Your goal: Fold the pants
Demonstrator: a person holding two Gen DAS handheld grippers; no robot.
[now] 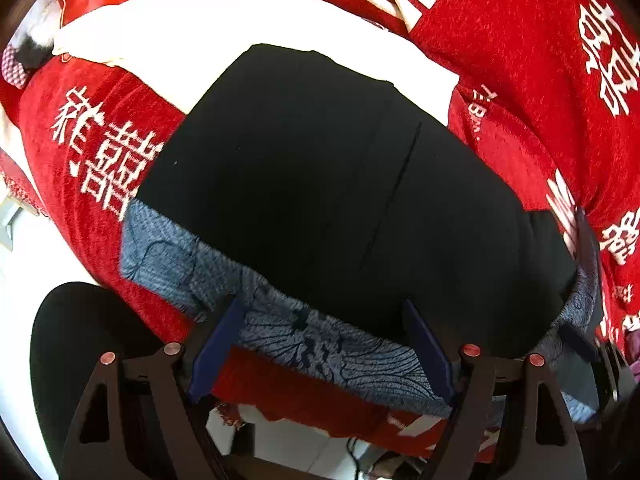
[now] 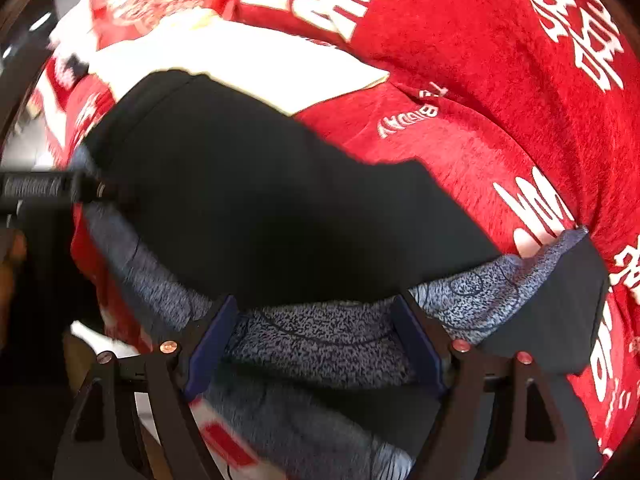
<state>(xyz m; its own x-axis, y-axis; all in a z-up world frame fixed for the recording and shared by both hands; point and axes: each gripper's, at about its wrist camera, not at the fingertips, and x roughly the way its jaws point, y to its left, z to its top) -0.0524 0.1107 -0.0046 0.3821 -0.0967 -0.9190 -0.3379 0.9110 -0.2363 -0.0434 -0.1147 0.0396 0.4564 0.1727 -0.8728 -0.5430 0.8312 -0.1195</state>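
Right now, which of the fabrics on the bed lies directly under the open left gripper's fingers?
The blue-grey patterned cloth, a strip beneath the black pants; the left gripper hovers open over it, not over the red blanket.

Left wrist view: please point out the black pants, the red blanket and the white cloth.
black pants (image 1: 304, 184), left wrist view, middle of folded panel
red blanket (image 1: 520, 60), left wrist view, upper right area
white cloth (image 1: 192, 40), left wrist view, bare middle

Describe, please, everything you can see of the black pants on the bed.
The black pants look like smooth, dark, matte cloth, lying flat in a broad folded slab, with a thin seam line down the panel. They rest on a grey-blue patterned garment along the near edge, a white cloth at the far end, and the red blanket around. Neither open gripper holds them; the near hem lies between the left gripper's blue fingers.
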